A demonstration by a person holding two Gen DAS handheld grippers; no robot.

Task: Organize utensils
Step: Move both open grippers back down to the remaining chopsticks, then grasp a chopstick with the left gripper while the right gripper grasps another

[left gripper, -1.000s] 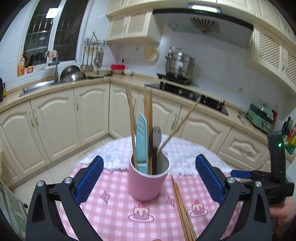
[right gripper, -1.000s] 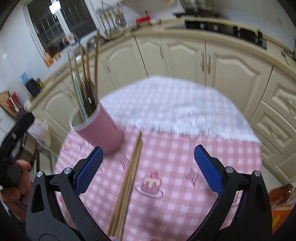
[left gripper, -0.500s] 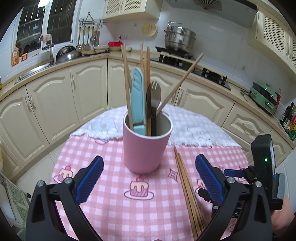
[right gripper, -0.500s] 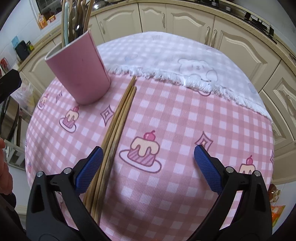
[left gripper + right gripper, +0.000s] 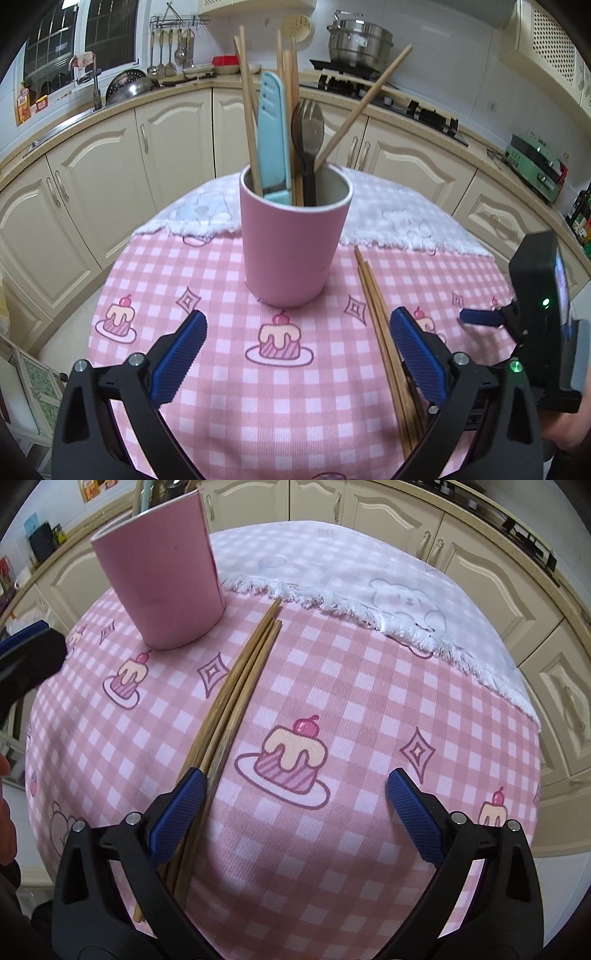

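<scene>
A pink cup [image 5: 293, 240] stands upright on the round table's pink checked cloth [image 5: 221, 387]. It holds wooden chopsticks, a light blue utensil [image 5: 272, 136] and a dark spoon [image 5: 307, 125]. Several loose wooden chopsticks [image 5: 384, 332] lie on the cloth right of the cup. My left gripper [image 5: 295, 354] is open and empty, just in front of the cup. My right gripper [image 5: 293, 812] is open and empty, low over the cloth; its left finger [image 5: 177, 816] lies over the near ends of the loose chopsticks [image 5: 236, 698]. The cup [image 5: 162, 579] stands at the upper left there.
A white fringed cloth [image 5: 388, 602] covers the far part of the table. Cream kitchen cabinets [image 5: 92, 177] and a counter with a sink and a stove ring the table. The right gripper's body [image 5: 543, 325] shows at the right of the left wrist view.
Both grippers have come lower and closer to the table. The cup looms larger for the left one. The right one has moved down over the loose chopsticks.
</scene>
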